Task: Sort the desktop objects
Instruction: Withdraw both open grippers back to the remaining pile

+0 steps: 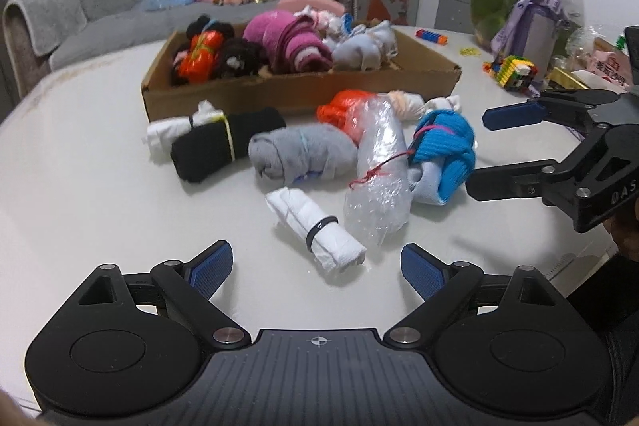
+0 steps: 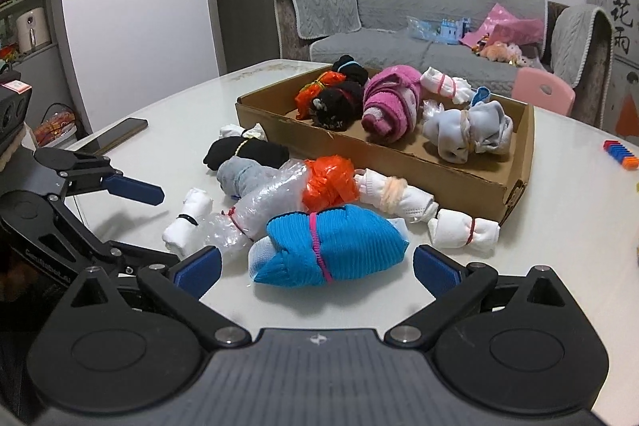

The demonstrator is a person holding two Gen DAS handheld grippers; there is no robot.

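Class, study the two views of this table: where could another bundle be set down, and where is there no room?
Free: the bare table left of the black roll; the near end of the cardboard box, in front of the pale blue bundle. Crowded: the pile before the box, around the blue bundle and bubble-wrap roll, and the box's far end.

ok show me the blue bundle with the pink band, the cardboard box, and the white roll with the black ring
blue bundle (image 2: pixel 339 246): right wrist view, on its ribbed blue middle.
cardboard box (image 2: pixel 399 162): right wrist view, on its near wall.
white roll (image 1: pixel 319 226): left wrist view, beside its black ring.
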